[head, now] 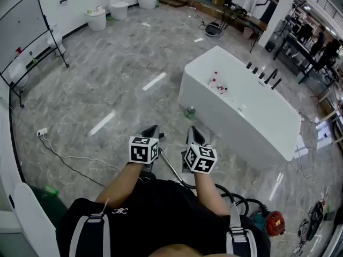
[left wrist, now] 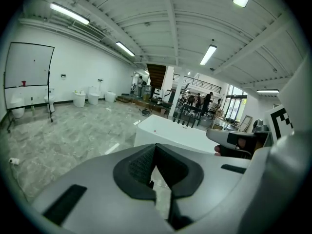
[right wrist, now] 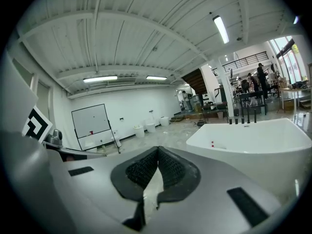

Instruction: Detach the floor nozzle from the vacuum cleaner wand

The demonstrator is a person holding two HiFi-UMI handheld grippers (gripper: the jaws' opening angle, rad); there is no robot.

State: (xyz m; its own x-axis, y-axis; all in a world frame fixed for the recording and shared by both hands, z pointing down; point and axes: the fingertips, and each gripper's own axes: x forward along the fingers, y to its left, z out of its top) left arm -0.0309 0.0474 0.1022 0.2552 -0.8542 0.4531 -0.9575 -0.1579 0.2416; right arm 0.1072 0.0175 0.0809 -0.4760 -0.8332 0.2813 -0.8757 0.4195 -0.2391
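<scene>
**Head view, looking steeply down.** The left gripper (head: 151, 129) and the right gripper (head: 192, 130) are held side by side in front of the person's torso, above the grey marble floor (head: 107, 84). Each has its jaws fully together with nothing between them, as both gripper views confirm.

**Task object.** The chrome vacuum cleaner wand (head: 172, 169) lies slantwise on the floor between and beneath the two grippers, close to the person. A black hose (head: 244, 202) curls at the lower right, near the red canister (head: 274, 224). The floor nozzle cannot be made out and is presumably hidden under the grippers or the torso. Neither gripper touches the wand.

**Surroundings.** A white bathtub (head: 241, 108) stands just beyond, with a green bottle (head: 190, 112) at its foot. A white cable (head: 69, 157) trails over the floor at left.

**Judged risks:**
- (a) Jaws brought down while shut would strike the wand and push it aside instead of straddling it.
- (b) The smooth round tube may roll or slip in a pinch taken off-centre.
- (c) A pull made before the joint's catch is freed would likely drag the hose and canister along rather than part the nozzle.
- (d) With the nozzle out of sight, a grasp may land on the wrong part
</scene>
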